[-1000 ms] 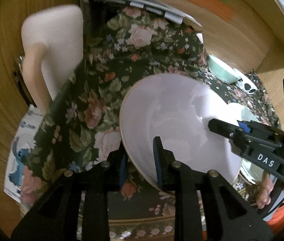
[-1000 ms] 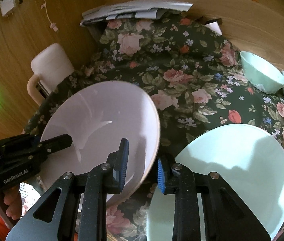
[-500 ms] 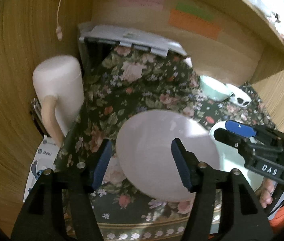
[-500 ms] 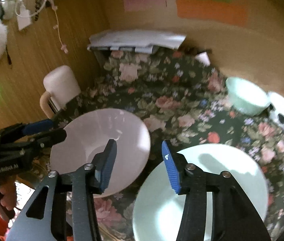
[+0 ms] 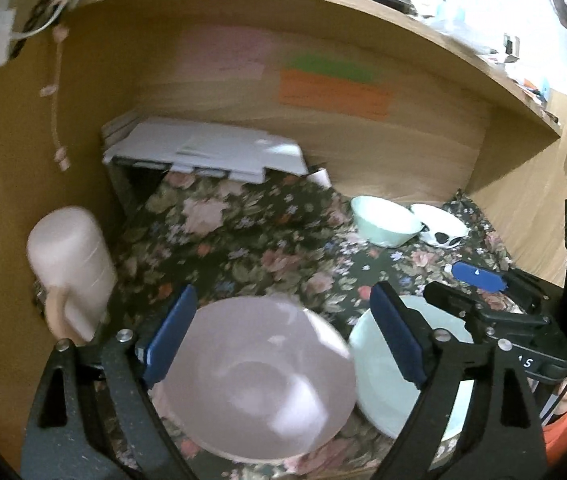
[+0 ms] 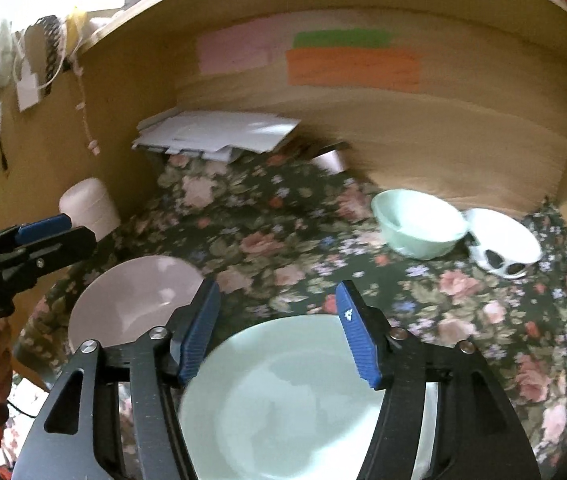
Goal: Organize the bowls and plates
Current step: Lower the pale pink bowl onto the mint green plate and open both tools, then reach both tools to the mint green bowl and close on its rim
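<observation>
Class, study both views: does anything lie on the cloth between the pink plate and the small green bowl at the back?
Nothing visible does. Between the pink plate and the small green bowl only bare floral cloth shows; the large green plate sits off to the side.

A dark cloth (image 6: 283,240) with pink roses and green leaves covers the desk. On it sit a pale pink bowl (image 5: 255,384), a mint plate (image 6: 295,404), a mint bowl (image 6: 419,224) and a white bowl (image 6: 503,248) with black patches. Pink (image 6: 235,54), green (image 6: 341,38) and orange (image 6: 353,68) notes hang on the tan wood, upper centre.
</observation>
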Demonstrator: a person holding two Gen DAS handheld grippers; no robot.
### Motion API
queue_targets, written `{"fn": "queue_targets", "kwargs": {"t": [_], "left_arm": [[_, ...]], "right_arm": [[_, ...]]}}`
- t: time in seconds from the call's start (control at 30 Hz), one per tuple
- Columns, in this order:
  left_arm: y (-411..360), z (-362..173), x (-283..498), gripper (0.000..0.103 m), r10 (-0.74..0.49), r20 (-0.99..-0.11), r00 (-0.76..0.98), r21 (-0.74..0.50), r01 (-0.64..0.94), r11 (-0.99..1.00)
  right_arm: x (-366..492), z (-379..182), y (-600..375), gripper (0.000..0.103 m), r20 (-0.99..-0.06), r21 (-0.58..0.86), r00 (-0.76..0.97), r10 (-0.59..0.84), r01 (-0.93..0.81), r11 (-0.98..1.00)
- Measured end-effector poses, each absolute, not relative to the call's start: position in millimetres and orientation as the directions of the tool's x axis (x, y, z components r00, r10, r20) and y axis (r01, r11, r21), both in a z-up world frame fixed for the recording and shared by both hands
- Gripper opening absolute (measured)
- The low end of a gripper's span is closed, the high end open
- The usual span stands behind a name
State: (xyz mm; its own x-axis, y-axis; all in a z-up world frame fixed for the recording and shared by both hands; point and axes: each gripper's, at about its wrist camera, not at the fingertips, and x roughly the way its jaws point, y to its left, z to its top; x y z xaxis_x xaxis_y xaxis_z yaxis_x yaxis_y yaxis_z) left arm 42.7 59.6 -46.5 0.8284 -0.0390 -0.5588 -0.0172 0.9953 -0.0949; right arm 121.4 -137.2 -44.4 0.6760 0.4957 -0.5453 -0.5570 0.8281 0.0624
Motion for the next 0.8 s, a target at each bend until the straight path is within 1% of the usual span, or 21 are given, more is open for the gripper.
{"fn": "queue_targets", "kwargs": {"t": [0.23,0.4,0.67,0.8], "left_arm": [[29.3,-45.9,77.4,0.091,-0.089,-0.589,0.803,-0.117,0.024,0.993],[9.0,-49.7,108.1,0.091,-0.076,-0.621,0.78,-0.093,0.022,0.995],[-12.2,-63.1,164.3,0.091,-0.107,-0.698,0.708,-0.114,0.037,0.993],[-24.7,-70.3,186.6,0.091,-0.09,-0.71,0.698,-0.081,0.047,0.996]], "right_arm": [[141.6,-31.7,-180.2,0.057,-0.499,0.064,0.741,0.449,-0.485,0.872],[163.5,-28.8,-203.9,0.057,-0.493,0.078,0.766,0.412,-0.433,0.898],[207.7,-40.3,-231.3,0.057,-0.523,0.141,0.762,0.381,-0.364,0.921],[238.2,-51.2,-234.7,0.057,-0.561,0.18,0.736,0.379,-0.339,0.923]]}}
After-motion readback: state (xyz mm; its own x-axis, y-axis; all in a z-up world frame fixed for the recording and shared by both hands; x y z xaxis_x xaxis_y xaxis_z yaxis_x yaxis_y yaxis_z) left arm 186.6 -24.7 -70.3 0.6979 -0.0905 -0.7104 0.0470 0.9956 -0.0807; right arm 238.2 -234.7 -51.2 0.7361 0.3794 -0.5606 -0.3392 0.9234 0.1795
